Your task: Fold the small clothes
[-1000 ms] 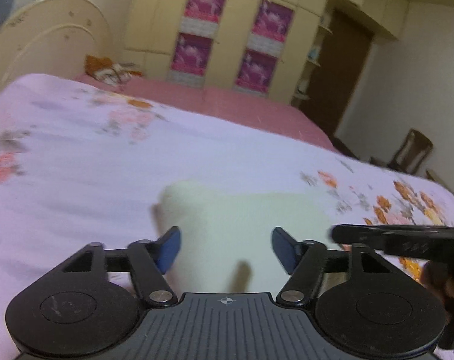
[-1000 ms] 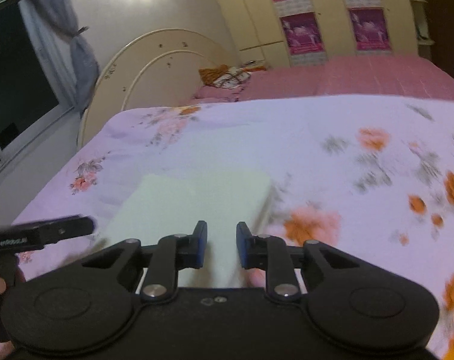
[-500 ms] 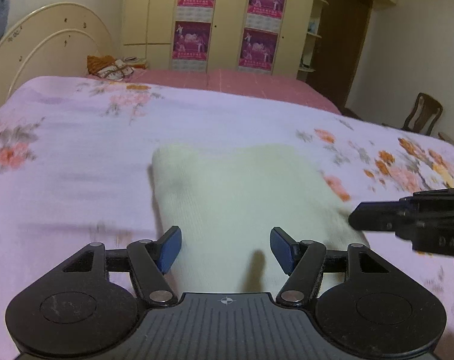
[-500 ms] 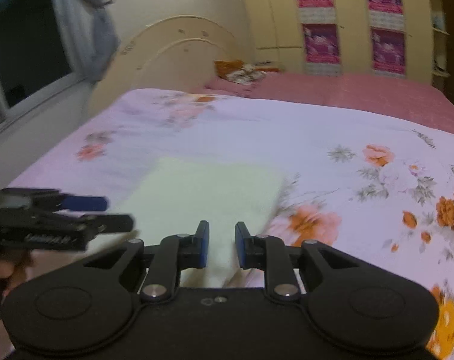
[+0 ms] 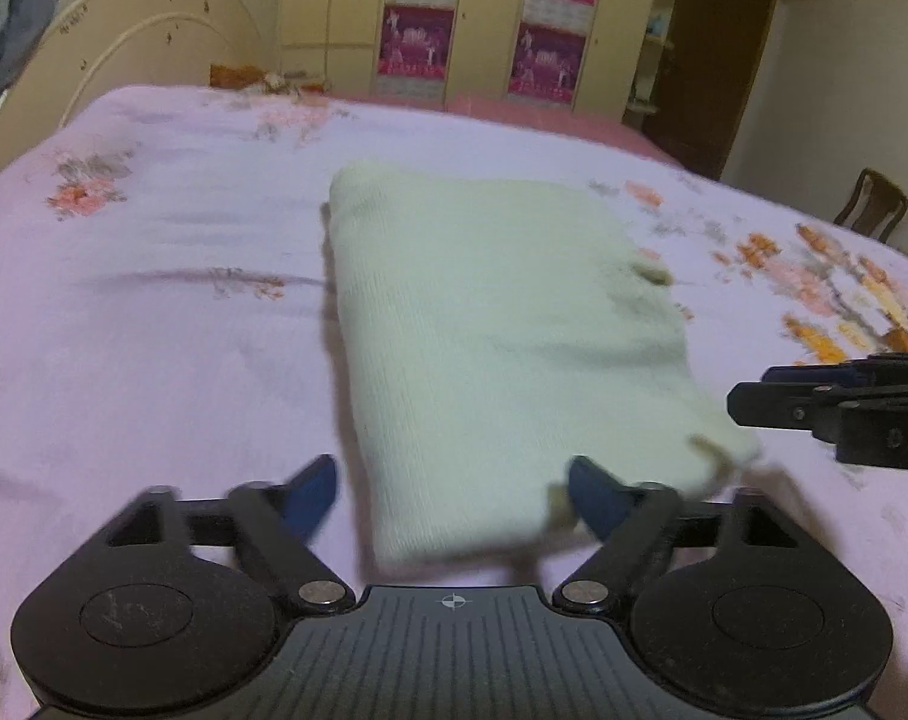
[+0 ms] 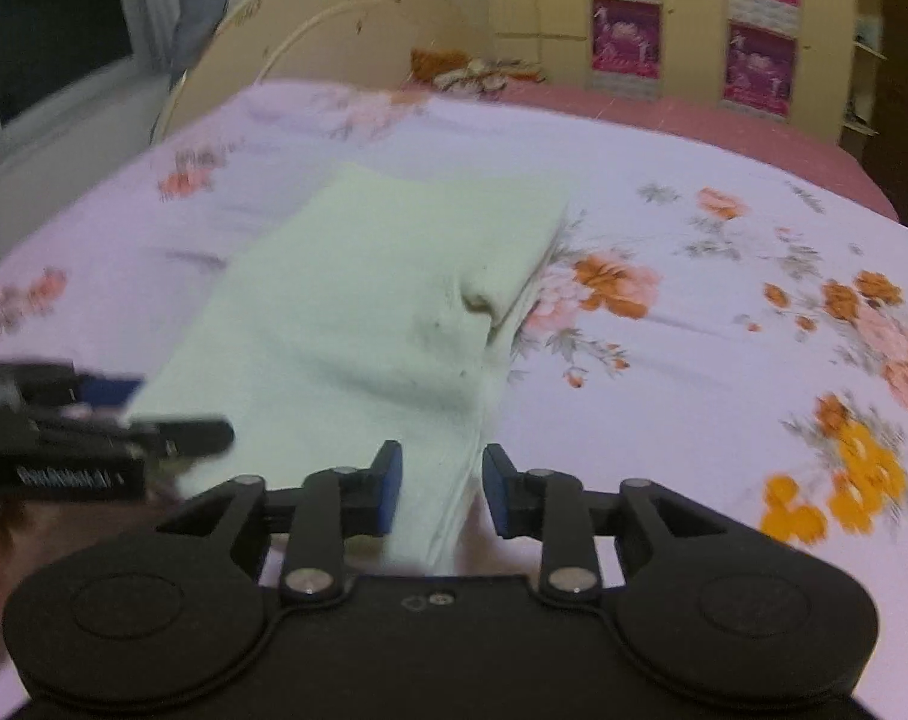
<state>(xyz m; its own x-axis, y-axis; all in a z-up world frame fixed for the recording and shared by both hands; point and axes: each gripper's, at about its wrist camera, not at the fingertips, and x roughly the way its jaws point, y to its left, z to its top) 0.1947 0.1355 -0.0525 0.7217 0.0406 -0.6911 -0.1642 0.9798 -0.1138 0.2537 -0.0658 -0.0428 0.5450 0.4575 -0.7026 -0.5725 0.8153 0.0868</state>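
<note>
We see the pale green garment [image 5: 502,330] already folded into a layered rectangle mid-bed [image 5: 153,300], our left gripper [image 5: 452,495] and right gripper [image 6: 441,489] both opening around its near edge, pads gripping nothing, perhaps only tidying left.

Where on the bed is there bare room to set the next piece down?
Bare floral bedsheet lies left of the folded pale-green knit garment, toward the cream headboard, and right of it across the orange flowers. The near edge is crowded with both grippers.
</note>
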